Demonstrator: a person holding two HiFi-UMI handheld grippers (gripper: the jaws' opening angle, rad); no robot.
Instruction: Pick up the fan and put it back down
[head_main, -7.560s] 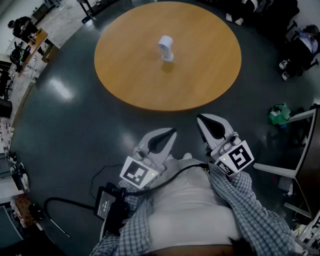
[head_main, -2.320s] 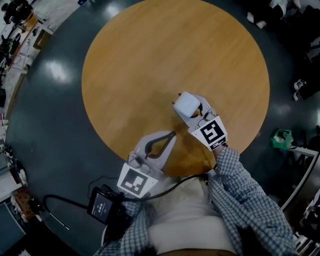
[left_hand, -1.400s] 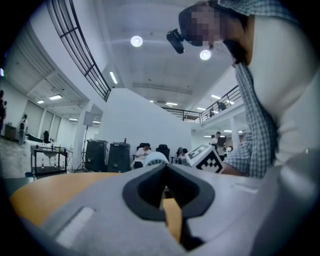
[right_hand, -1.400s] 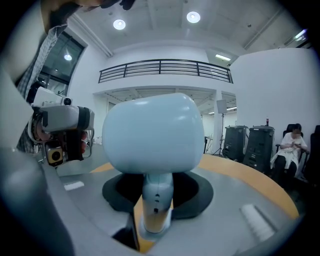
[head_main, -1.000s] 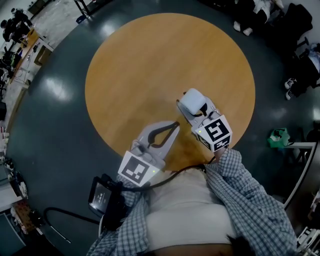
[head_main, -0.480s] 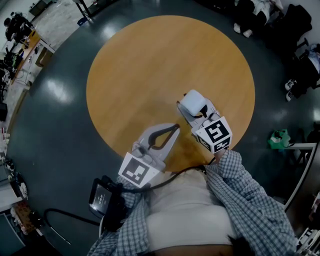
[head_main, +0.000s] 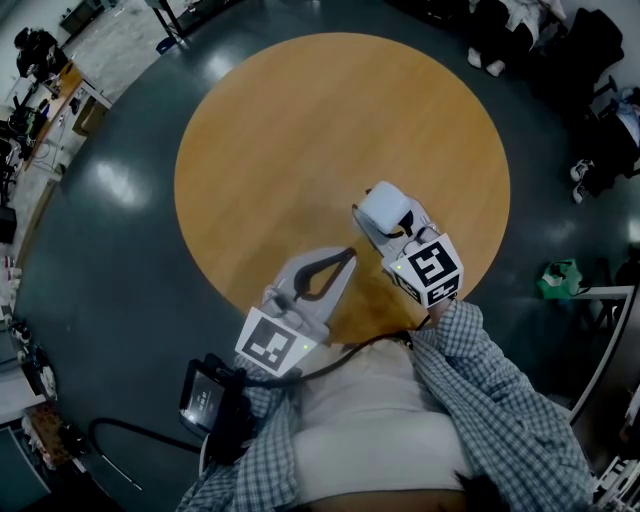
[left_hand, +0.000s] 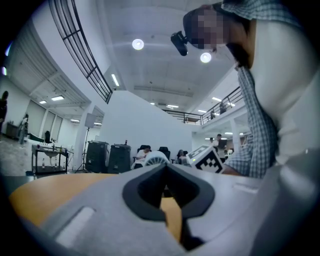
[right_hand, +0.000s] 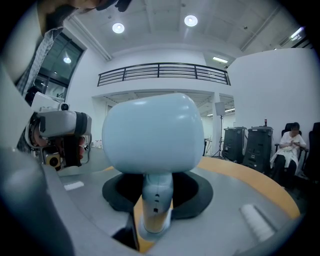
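The fan (head_main: 385, 207) is a small pale blue-white thing of smooth matte plastic. It has a rounded, pillow-like head on a slim cylindrical stem, and it stands upright in the right gripper (head_main: 390, 225) over the near right part of the round wooden table (head_main: 300, 130). The right gripper view shows the grip best: the dark padded jaws of the right gripper (right_hand: 156, 200) pinch the stem just under the bulging head of the fan (right_hand: 152, 135), with orange-brown wood grain showing through the gap below. The base is hidden beneath the jaws, so it is not clear whether it touches the tabletop.

The head view shows only the top of the head, as a soft-cornered square, and the black-and-white marker cube (head_main: 432, 270) behind it. The left gripper view gives a third side – the fan's (left_hand: 156, 159) ribbed white grille peeks over the grey jaw shells.

The left gripper (head_main: 345, 258) hangs at the table's near edge, just beside the right one. Its grey, gently curved jaws are pressed together at the tips, leaving a teardrop-shaped loop of black padding with nothing in it; the left gripper (left_hand: 165, 167) shows the same in its own view.

The table is a satin-finished disc on a dark, glossy floor (head_main: 120, 250), which only the head view shows. The same view shows the person's checked shirt sleeve (head_main: 490, 410), in soft woven cloth.
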